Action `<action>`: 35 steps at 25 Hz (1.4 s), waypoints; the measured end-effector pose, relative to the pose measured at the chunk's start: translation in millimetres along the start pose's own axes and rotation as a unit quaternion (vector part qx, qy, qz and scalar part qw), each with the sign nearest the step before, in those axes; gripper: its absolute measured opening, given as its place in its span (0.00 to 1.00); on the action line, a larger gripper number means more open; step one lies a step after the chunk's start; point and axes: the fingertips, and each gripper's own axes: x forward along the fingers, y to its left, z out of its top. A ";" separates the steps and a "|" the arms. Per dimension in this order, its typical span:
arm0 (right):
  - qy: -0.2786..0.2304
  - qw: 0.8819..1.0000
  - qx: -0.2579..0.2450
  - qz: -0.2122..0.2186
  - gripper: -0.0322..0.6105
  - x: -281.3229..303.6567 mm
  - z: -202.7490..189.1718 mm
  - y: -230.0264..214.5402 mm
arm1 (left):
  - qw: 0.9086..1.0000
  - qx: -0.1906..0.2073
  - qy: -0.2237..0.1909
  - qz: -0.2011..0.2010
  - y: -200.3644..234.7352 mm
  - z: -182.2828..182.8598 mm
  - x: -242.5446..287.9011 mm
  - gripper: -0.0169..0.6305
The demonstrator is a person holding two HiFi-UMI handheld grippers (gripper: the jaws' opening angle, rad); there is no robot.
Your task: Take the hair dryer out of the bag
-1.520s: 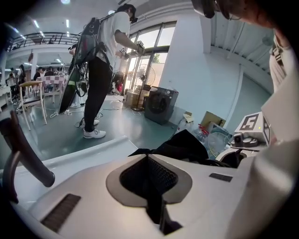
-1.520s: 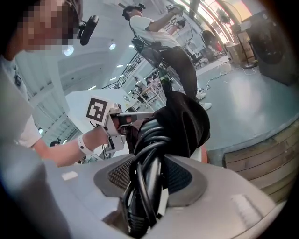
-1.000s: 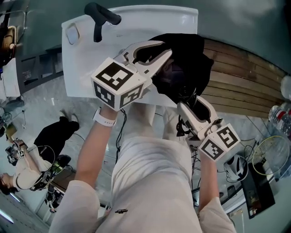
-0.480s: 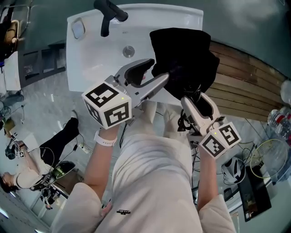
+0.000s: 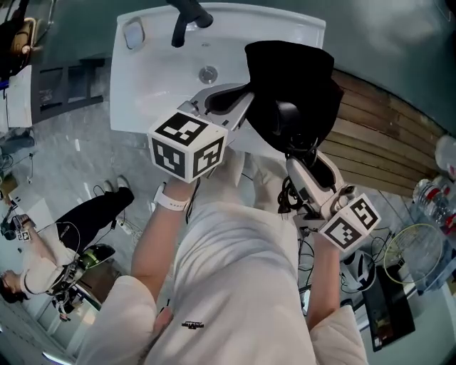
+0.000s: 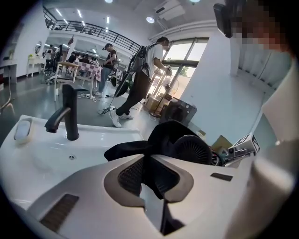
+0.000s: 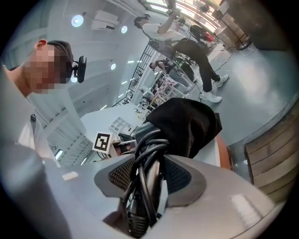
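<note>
A black cloth bag (image 5: 292,71) lies at the right rim of the white sink (image 5: 153,68) and still covers the head of the hair dryer (image 5: 286,112). My left gripper (image 5: 248,96) is at the bag's left edge. Its jaws have just been closing, and in the left gripper view they pinch a fold of the bag (image 6: 163,133), with the dryer's round grille (image 6: 189,149) showing behind. My right gripper (image 5: 304,155) comes from below, shut on the dryer's handle (image 7: 147,179), which is wrapped in its black cord. The bag (image 7: 187,121) drapes over the dryer's far end.
A black faucet (image 5: 187,14) and a soap dish (image 5: 133,32) stand at the sink's far side. A wooden slatted top (image 5: 385,142) runs to the right of the bag. Cables and gear lie on the floor below. People stand in the room beyond.
The left gripper drew back from the bag with its jaws wide, then returned to the bag's left edge and closed on the cloth. The right gripper has kept its hold and barely moved.
</note>
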 end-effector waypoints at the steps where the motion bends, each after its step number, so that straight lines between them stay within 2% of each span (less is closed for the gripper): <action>1: 0.002 1.000 0.000 0.005 0.36 -2.8 1.1 4.9 | 1.000 0.004 0.001 0.003 -0.2 1.0 -1.0 0.08; 5: 0.023 0.999 0.003 0.036 0.36 -17.2 2.1 29.2 | 1.000 0.006 -0.002 0.014 -4.3 3.6 -5.7 0.08; 11: 0.065 0.992 0.002 0.112 0.36 -35.1 0.0 72.1 | 1.000 -0.025 -0.014 0.001 -11.5 4.3 -3.5 0.08; 16: 0.074 0.987 -0.005 0.145 0.36 -48.4 2.2 103.7 | 0.999 -0.034 -0.027 0.009 -15.8 6.4 -13.6 0.08; 18: 0.067 0.986 -0.008 0.152 0.36 -54.6 7.4 113.1 | 0.999 -0.024 -0.032 0.019 -19.8 6.5 -16.7 0.08; 22: 0.045 0.988 -0.027 0.143 0.36 -69.2 22.1 121.7 | 0.997 0.042 -0.024 0.068 -29.6 -4.5 -22.5 0.08; 25: 0.027 0.991 -0.037 0.124 0.36 -75.5 32.6 120.8 | 0.993 0.068 -0.013 0.091 -32.9 -22.2 -27.5 0.08; 28: 0.006 0.994 -0.039 0.103 0.36 -78.1 42.6 116.0 | 0.994 0.063 0.003 0.089 -33.5 -42.9 -28.5 0.11; 31: -0.014 0.996 -0.038 0.085 0.36 -77.6 51.7 112.0 | 0.996 0.035 0.009 0.080 -33.2 -55.2 -35.0 0.23; 35: -0.031 0.997 -0.043 0.060 0.36 -73.5 61.7 106.4 | 0.997 0.019 0.003 0.074 -35.0 -57.0 -50.2 0.25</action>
